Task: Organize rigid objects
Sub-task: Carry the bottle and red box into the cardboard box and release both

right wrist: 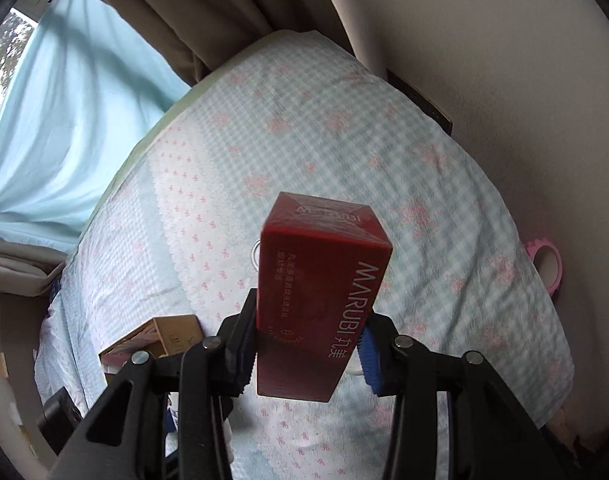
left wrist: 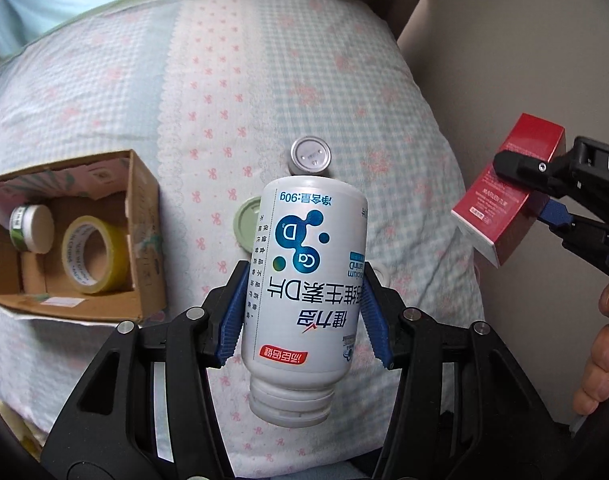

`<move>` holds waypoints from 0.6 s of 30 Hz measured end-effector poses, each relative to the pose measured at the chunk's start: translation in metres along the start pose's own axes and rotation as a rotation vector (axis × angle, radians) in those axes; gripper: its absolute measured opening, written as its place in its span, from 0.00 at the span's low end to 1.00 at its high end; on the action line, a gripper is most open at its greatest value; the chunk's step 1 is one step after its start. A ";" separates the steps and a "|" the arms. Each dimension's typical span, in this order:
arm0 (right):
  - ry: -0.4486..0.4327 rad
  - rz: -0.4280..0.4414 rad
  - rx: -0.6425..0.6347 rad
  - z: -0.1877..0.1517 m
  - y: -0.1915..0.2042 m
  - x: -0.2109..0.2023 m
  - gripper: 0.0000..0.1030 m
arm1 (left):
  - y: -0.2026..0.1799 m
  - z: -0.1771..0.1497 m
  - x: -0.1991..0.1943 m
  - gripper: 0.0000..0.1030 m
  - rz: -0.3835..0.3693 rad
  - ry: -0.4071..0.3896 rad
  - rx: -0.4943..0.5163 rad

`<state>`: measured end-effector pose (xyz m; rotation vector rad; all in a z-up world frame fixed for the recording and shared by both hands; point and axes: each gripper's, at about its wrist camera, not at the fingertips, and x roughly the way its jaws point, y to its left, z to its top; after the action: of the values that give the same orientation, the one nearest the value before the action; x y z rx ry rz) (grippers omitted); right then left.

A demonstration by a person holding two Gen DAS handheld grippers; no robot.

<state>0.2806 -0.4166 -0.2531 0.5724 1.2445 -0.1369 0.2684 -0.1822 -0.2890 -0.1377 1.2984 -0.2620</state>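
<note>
while the left gripper [left wrist: 304,312] clamps the smooth, stiff white plastic bottle [left wrist: 304,280] mid-body, likely slippery, the right gripper [right wrist: 308,344] pinches the light, crushable red cardboard carton [right wrist: 316,300] low on its sides.

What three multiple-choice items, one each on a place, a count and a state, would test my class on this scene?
1. Where does the tape roll lie?
A. In the cardboard box
B. On the bedspread beside the bottle
C. In the right tool

2. How many things are in the box?
A. None
B. Two
C. Five

3. How is the white bottle held by the left tool?
A. Cap end away from the camera
B. Cap end toward the camera
C. It lies loose on the bed

Answers: 1 A, the yellow roll sits inside the box walls. 2 B, only the roll and a small white jar show there. 3 B, its cap end points at the lens and its label reads upside down.
</note>
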 end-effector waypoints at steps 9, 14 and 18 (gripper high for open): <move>-0.013 0.081 -0.176 -0.032 0.063 -0.038 0.39 | 0.049 -0.001 -0.093 0.47 0.054 -0.148 -0.079; -0.014 0.119 -0.250 -0.057 0.102 -0.050 0.39 | 0.090 -0.010 -0.133 0.47 0.066 -0.196 -0.104; -0.020 0.142 -0.289 -0.078 0.134 -0.056 0.39 | 0.127 -0.017 -0.159 0.46 0.058 -0.225 -0.121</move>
<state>0.2490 -0.2762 -0.1720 0.4050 1.1746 0.1540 0.2273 -0.0164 -0.1769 -0.2260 1.0928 -0.1143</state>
